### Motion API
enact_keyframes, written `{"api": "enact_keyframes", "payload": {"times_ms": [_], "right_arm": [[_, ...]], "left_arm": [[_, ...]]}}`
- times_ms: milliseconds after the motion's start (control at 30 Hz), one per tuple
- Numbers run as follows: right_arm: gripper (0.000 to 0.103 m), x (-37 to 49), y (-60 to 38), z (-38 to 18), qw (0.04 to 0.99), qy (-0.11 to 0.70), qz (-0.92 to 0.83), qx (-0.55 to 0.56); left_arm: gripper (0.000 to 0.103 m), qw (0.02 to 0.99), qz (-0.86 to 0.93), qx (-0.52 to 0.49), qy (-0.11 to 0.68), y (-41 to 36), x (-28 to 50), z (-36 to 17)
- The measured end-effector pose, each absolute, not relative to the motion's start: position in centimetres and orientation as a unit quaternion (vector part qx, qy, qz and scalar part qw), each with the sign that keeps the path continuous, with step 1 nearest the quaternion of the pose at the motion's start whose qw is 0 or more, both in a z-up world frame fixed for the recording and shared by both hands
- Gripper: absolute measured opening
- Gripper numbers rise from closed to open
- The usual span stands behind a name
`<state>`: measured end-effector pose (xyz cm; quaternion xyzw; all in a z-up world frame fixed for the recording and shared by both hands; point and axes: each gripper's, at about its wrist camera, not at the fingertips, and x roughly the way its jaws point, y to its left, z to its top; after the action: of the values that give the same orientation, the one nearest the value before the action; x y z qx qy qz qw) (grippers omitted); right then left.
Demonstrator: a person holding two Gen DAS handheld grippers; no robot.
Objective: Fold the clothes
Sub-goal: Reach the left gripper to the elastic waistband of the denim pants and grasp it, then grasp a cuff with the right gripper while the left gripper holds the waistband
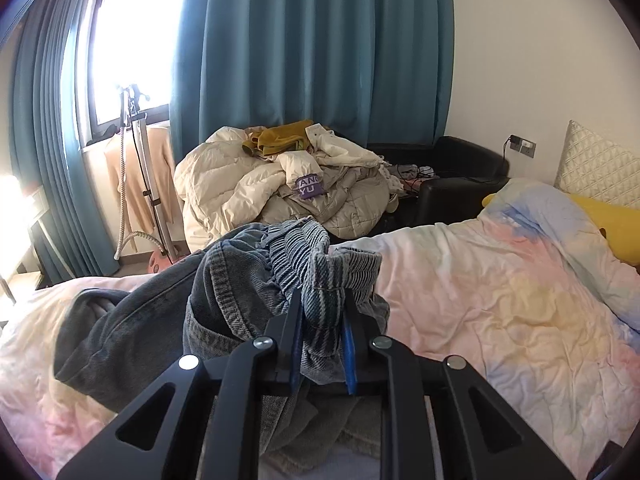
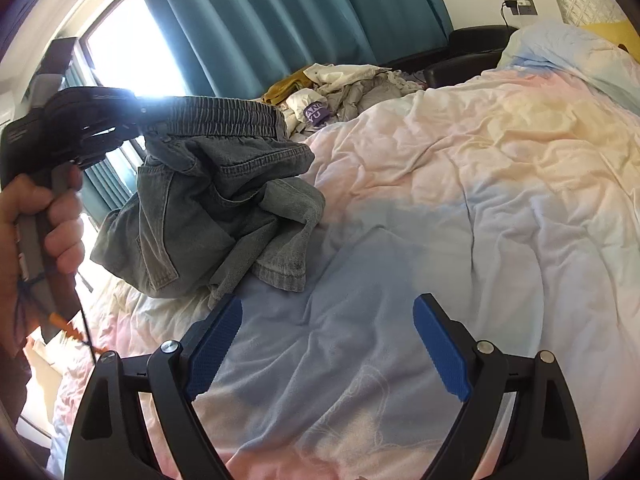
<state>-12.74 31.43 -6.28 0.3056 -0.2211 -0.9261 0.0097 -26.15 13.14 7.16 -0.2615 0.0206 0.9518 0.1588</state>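
Grey-blue denim pants (image 1: pixel 248 276) with an elastic waistband hang bunched over the bed. My left gripper (image 1: pixel 322 304) is shut on the waistband and holds the pants up. In the right wrist view the left gripper (image 2: pixel 136 124) is at the upper left, held by a hand, with the pants (image 2: pixel 216 208) hanging from it and their hem resting on the bed. My right gripper (image 2: pixel 328 312) is open and empty, low over the duvet, just right of the pants' lower edge.
The bed has a pastel pink, yellow and blue duvet (image 2: pixel 460 184). A pile of cream jackets and clothes (image 1: pixel 280 180) lies past the bed. A black chair (image 1: pixel 452 184), teal curtains (image 1: pixel 312 48), a garment steamer (image 1: pixel 140 168) and a yellow pillow (image 1: pixel 612 224) stand around.
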Motion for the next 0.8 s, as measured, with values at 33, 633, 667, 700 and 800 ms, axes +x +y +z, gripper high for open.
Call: {"api": "enact_keyframes", "payload": {"times_ms": [33,633,667,700,800], "right_arm": [[0.089,-12.5,31.3,-6.0,0.012,-0.217,-0.929,0.301],[0.089,-6.6,28.6,-0.5,0.092,-0.186,-0.950,0.232],[0.089,-6.7,28.4,-0.6,0.100,-0.189,-0.947,0.240],[0.089,-6.8,28.2,-0.8,0.107,-0.192,-0.943,0.248],[0.089,-7.0,27.9,-1.3,0.126,-0.206,-0.931,0.274]], "left_arm": [[0.017,0.160,0.952,-0.258,0.017,12.5,-24.7,7.7],[0.016,0.170,0.924,-0.338,-0.059,0.9,-5.9,1.3],[0.016,0.167,0.922,-0.344,-0.062,0.5,-5.6,0.6],[0.016,0.164,0.920,-0.350,-0.062,0.3,-5.5,0.0],[0.017,0.160,0.913,-0.369,-0.061,-0.3,-4.8,-1.5]]}}
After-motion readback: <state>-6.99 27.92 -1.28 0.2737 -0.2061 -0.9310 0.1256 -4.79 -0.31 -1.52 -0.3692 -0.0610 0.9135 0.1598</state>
